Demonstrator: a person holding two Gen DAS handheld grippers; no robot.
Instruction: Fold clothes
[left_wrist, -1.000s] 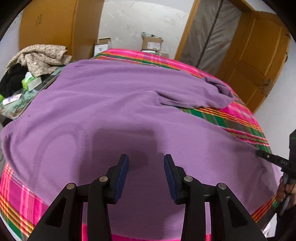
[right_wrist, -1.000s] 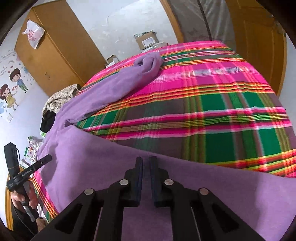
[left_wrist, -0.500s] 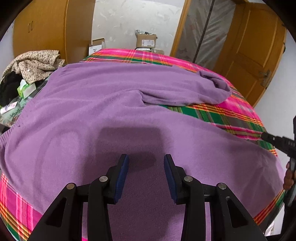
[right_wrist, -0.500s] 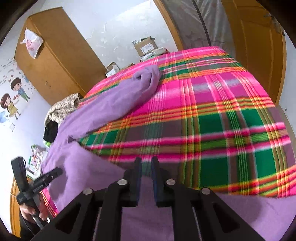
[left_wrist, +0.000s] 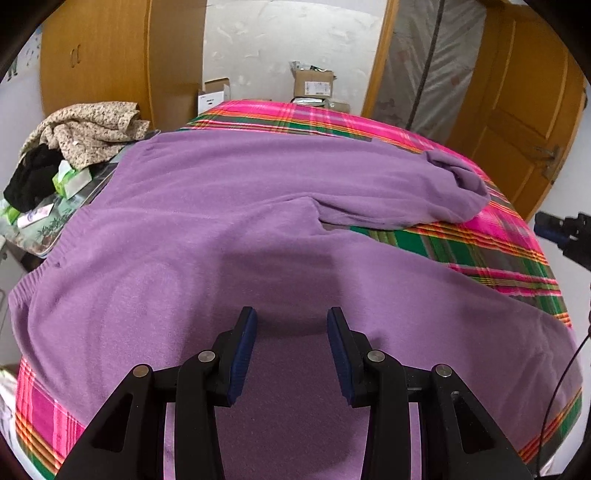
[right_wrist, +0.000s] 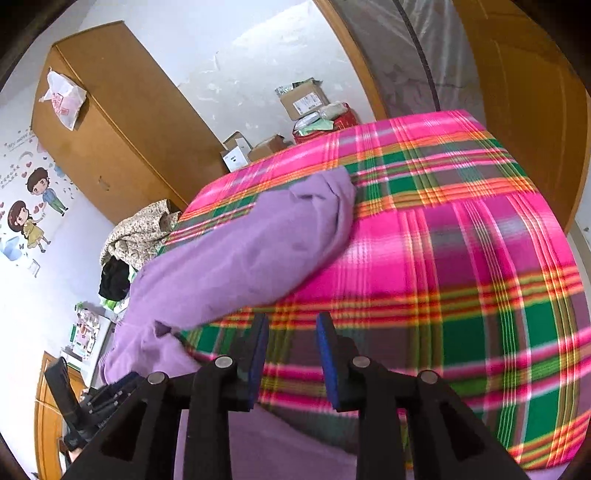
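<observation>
A purple sweater (left_wrist: 221, 229) lies spread flat on a pink and green plaid bed cover (left_wrist: 491, 247). One sleeve (left_wrist: 454, 188) reaches to the far right. My left gripper (left_wrist: 291, 325) is open and empty, low over the sweater's body. In the right wrist view my right gripper (right_wrist: 291, 328) is open and empty above the plaid cover (right_wrist: 461, 266), past the near sleeve edge (right_wrist: 266, 443). The far sleeve (right_wrist: 251, 254) lies ahead to its left. The right gripper's tip (left_wrist: 557, 230) shows at the left wrist view's right edge.
A pile of clothes (left_wrist: 85, 129) and small boxes sit on a side table left of the bed. Cardboard boxes (left_wrist: 312, 85) stand against the far wall. A wooden wardrobe (right_wrist: 118, 129) and a door (left_wrist: 517, 103) flank the room.
My right gripper has opened, let go of the purple sleeve and lifted away over the plaid cover. My left gripper has stayed open and risen slightly above the sweater.
</observation>
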